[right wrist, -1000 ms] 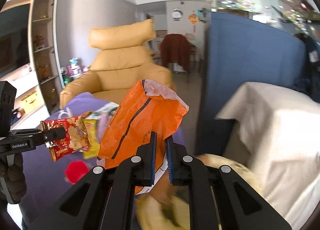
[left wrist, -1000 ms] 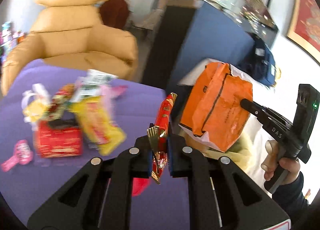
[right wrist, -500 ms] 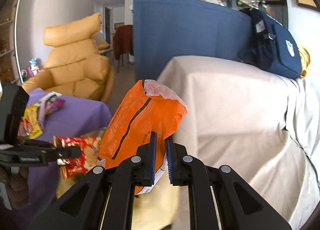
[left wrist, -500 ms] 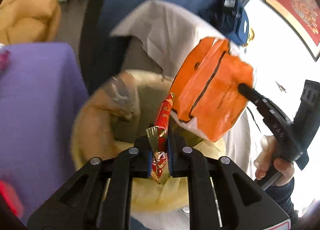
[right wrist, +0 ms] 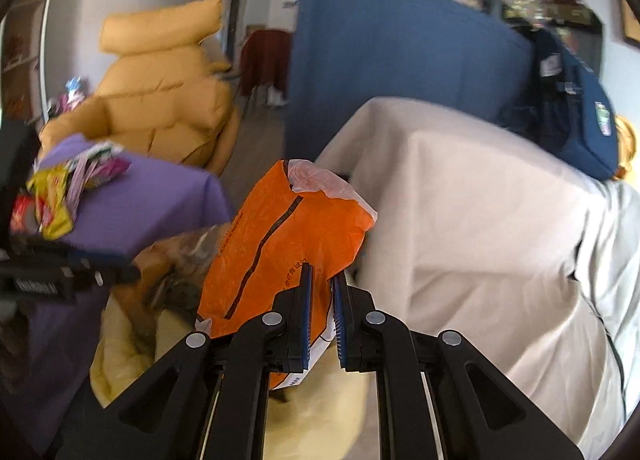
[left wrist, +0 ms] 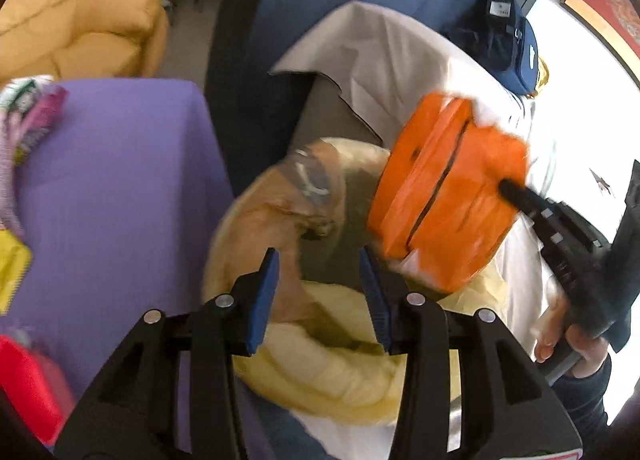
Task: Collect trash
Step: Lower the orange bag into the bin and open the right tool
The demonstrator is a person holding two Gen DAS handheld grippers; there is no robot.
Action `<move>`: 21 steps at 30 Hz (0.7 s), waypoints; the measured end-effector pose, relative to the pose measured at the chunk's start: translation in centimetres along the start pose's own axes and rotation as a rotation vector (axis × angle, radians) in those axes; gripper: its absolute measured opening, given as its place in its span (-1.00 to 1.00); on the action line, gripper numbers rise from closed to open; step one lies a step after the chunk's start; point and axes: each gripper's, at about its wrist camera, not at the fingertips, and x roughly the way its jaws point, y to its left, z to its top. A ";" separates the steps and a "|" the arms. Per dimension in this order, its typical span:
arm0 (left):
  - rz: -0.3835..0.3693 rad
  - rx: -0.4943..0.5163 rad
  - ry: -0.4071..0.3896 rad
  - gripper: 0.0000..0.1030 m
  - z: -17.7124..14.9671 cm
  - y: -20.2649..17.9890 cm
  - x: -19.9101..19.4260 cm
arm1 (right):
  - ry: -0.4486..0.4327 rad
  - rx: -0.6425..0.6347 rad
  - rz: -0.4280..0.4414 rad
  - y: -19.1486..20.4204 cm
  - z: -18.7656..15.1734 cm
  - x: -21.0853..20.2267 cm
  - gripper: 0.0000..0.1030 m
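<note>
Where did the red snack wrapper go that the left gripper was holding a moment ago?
The left gripper swung from the purple table over to the bin. Its jaws have just been opening and nothing is between them now; the red wrapper is out of sight, probably dropped in the bin. The right gripper still pinches the orange bag, now nearer the bin.

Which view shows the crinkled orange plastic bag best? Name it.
Right wrist view: the crinkled orange plastic bag is sharp, its black stripe and print readable. The left wrist view shows the bag motion-blurred, over the yellow-lined bin.
</note>
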 end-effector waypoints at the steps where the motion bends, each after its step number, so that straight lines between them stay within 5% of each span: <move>1: 0.012 0.005 -0.007 -0.23 -0.1 0.2 -0.6 | 0.022 -0.022 0.011 0.9 -0.2 0.4 -0.78; 11: 0.110 0.054 -0.132 -0.21 -1.6 3.6 -6.8 | 0.240 -0.051 0.137 6.1 -1.9 4.2 -0.78; 21: 0.178 -0.090 -0.214 -0.20 -3.7 10.1 -12.1 | 0.252 0.041 0.166 5.5 -1.4 3.7 -0.77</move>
